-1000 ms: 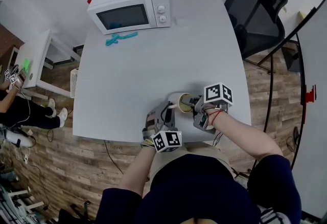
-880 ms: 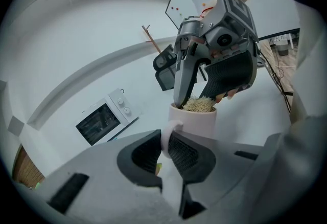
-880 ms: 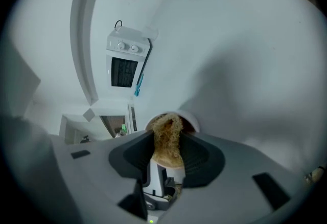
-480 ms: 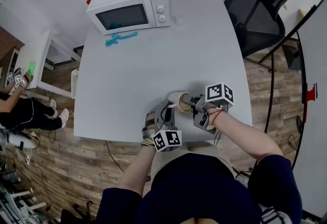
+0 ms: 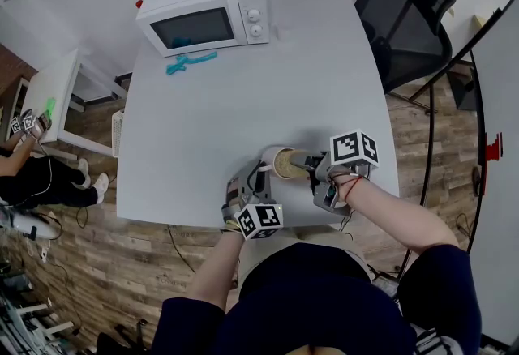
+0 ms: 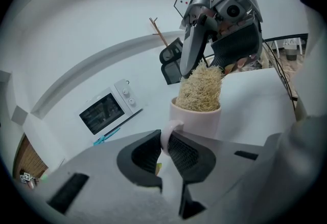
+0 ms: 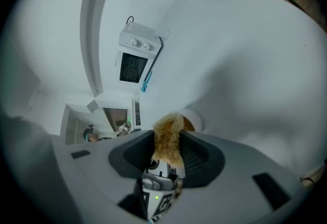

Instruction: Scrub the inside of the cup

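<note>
- My left claw (image 6: 162,150) is clenched on the handle (image 6: 167,135) of the pale cup (image 6: 196,115), over the near edge of the white table (image 5: 243,86).
- My right claw (image 7: 168,149) grasps a straw-coloured loofah scrubber (image 7: 167,138), whose far end sits inside the cup's mouth.
- A microwave (image 5: 207,9) stands at the far left.

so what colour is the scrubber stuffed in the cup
Straw-tan, a fibrous scrubber in the pale cup; clearest in the left gripper view.
</note>
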`<state>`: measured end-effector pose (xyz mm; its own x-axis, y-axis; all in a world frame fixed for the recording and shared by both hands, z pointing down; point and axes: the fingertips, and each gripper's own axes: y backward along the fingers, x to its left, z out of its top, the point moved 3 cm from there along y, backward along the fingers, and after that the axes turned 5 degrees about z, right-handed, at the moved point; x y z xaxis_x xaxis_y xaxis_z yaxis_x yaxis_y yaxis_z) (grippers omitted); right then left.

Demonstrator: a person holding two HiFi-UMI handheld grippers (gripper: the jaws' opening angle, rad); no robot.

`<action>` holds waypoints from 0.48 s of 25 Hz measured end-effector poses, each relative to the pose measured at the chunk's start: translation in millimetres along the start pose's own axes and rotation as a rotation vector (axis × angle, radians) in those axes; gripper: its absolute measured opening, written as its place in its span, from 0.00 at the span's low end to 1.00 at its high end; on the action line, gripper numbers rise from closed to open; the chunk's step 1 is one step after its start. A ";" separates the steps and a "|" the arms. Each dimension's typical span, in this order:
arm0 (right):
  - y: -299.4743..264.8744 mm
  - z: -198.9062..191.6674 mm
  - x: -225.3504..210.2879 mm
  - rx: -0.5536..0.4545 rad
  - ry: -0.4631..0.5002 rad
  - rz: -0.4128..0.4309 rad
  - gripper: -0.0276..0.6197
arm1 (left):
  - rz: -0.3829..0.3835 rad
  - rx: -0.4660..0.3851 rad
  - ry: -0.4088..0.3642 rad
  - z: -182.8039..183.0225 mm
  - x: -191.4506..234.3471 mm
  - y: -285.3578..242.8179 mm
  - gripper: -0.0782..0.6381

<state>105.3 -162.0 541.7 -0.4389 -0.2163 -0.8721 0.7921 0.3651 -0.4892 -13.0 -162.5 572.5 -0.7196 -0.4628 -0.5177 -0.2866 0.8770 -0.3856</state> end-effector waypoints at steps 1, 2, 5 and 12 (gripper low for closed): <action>1.9 -0.6 2.8 0.002 0.007 0.006 0.29 | 0.000 0.006 0.007 -1.7 1.1 -0.5 0.17; 3.9 -1.2 5.9 0.003 0.013 0.013 0.29 | -0.001 0.011 0.011 -4.3 2.1 -1.3 0.17; 10.1 -2.2 15.6 -0.004 0.031 0.040 0.29 | -0.004 0.024 0.029 -10.0 4.1 -3.7 0.17; 23.2 -4.8 34.0 -0.032 0.065 0.091 0.29 | -0.024 0.054 0.101 -20.1 8.1 -12.6 0.17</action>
<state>106.7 -156.5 500.7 -0.3933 -0.1225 -0.9112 0.8162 0.4098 -0.4074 -27.9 -174.7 588.5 -0.7739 -0.4657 -0.4292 -0.2717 0.8563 -0.4392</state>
